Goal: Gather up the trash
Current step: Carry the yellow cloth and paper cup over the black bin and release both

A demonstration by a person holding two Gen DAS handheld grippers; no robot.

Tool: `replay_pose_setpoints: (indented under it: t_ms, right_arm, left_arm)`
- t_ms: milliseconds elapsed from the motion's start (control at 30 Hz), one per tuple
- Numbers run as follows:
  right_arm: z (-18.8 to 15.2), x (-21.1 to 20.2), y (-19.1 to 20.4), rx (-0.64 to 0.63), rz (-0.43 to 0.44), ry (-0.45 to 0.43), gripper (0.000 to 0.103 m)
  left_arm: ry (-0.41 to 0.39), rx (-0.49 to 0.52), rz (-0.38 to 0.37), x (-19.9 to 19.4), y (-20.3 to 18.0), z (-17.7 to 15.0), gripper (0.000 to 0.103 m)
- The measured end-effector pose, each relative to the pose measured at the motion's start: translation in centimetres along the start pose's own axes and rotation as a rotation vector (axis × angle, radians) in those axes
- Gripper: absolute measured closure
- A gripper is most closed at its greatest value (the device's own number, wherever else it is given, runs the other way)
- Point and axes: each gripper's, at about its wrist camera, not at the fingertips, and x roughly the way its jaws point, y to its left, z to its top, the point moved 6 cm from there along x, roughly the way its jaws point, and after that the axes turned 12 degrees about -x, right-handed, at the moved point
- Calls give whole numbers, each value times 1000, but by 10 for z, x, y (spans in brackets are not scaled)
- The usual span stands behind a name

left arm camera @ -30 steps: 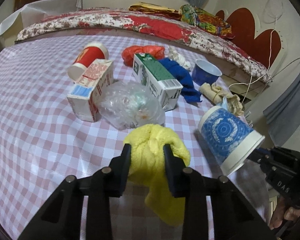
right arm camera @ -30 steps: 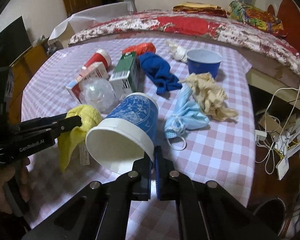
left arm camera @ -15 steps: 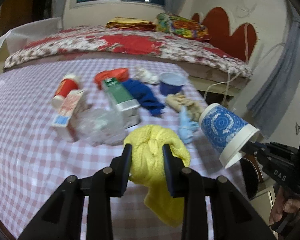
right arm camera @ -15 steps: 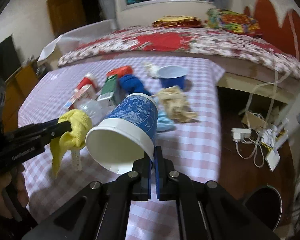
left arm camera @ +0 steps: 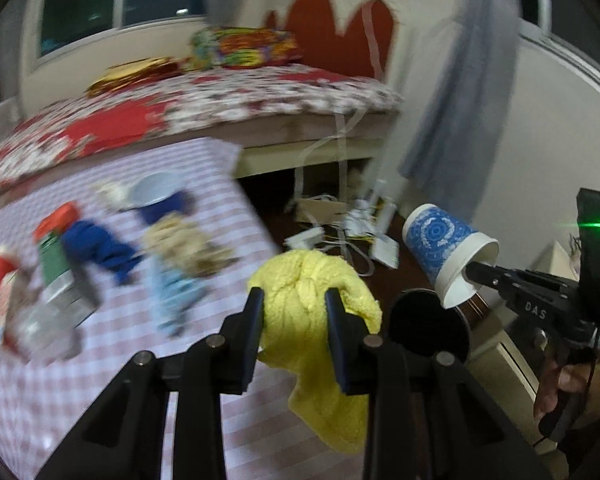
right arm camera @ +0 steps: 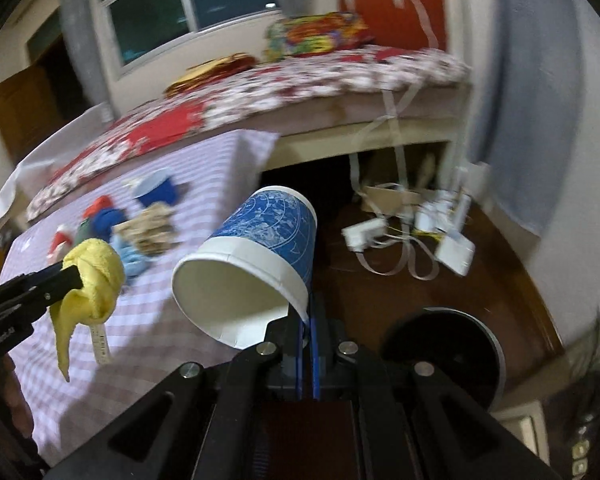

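Note:
My left gripper (left arm camera: 295,301) is shut on a yellow cloth (left arm camera: 320,300) that hangs below the fingers, held over the table's right edge. It also shows in the right wrist view (right arm camera: 94,280). My right gripper (right arm camera: 307,320) is shut on the rim of a blue patterned paper cup (right arm camera: 256,256), lying sideways in the air; the cup shows in the left wrist view (left arm camera: 446,248). A round dark bin (left arm camera: 428,328) stands on the floor below both; it also shows in the right wrist view (right arm camera: 456,344).
On the checked table (left arm camera: 100,360) lie a blue bowl (left arm camera: 156,196), a blue cloth (left arm camera: 96,244), a beige rag (left arm camera: 184,246), a light blue mask (left arm camera: 172,292), cartons and a red cup. Cables and power strips (right arm camera: 412,232) lie on the floor by the bed (right arm camera: 300,84).
Both grippers have swung right, off the table edge toward the floor bin, carrying the yellow cloth and the cup. The table items have slid to the left of view.

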Motion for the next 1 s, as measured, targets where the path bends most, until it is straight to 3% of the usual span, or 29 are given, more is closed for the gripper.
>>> replay_pose_setpoints:
  t_ms: [233,467,767,1000]
  right_arm:
    - [-39,-1,-74,80,-68,57,100]
    - [-84,7,-130,152,-127,127,100]
    - [-125,20,-163,170,-166,204,100]
    - [-141,46,-169,161,-163,249,100]
  left_arm:
    - [71,132,-89,34,-82,-9,71]
    - [171,232,-134,75,-148,-45,71]
    - [299,240,-123,142,-180,-76,71]
    - [428,163,-85,193,-175,-106,71]
